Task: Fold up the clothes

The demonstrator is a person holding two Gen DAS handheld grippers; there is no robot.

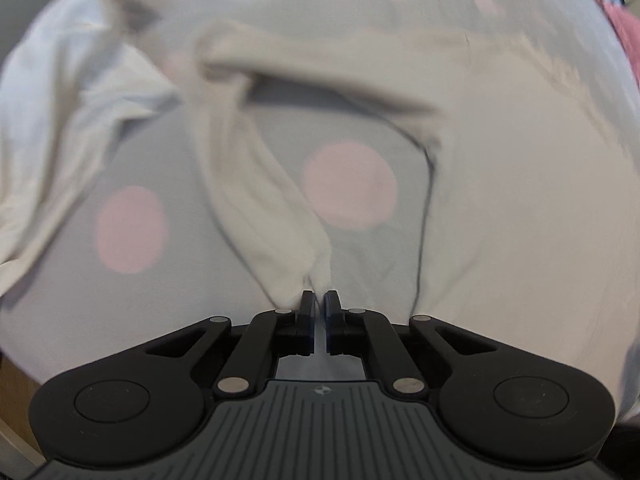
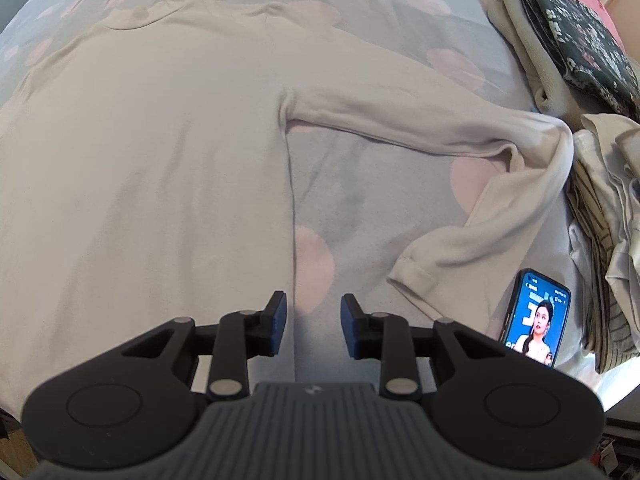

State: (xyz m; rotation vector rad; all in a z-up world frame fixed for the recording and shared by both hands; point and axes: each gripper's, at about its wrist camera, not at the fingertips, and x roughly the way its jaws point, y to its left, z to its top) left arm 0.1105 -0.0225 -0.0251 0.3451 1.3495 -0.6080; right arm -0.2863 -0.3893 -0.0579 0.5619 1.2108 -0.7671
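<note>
A cream long-sleeved top [image 2: 152, 152] is spread flat on a bed covered by a grey sheet with pink dots [image 2: 360, 184]. In the right wrist view, its body is seen on the left part of the sheet, with the neckline towards the far edge of the bed. One sleeve [image 2: 420, 128] is stretched out to the right and is bent back at the elbow, so that its cuff [image 2: 412, 276] lies on the sheet near the near edge.

The right gripper [image 2: 312, 320] is held above the side seam of the top. Its fingers [image 2: 277, 322] are moderately apart and nothing is between them; only the seam and the sheet are seen below the gap.

In the left wrist view, which is blurred, the left gripper [image 1: 319, 304] is closed. Its fingers [image 1: 307, 308] are pressed together on the end of the other sleeve [image 1: 260, 208], and the cloth is gathered into a narrow fold just in front of the tips. This sleeve runs from the fingers up towards the shoulder of the top.

A phone [image 2: 536, 316] with a lit screen lies on the bed near the right edge, just beside the cuff. Behind it, stacks of folded clothes [image 2: 600, 240] are placed along the right edge, and a dark floral garment [image 2: 576, 32] rests on a grey one in the far right corner.
</note>
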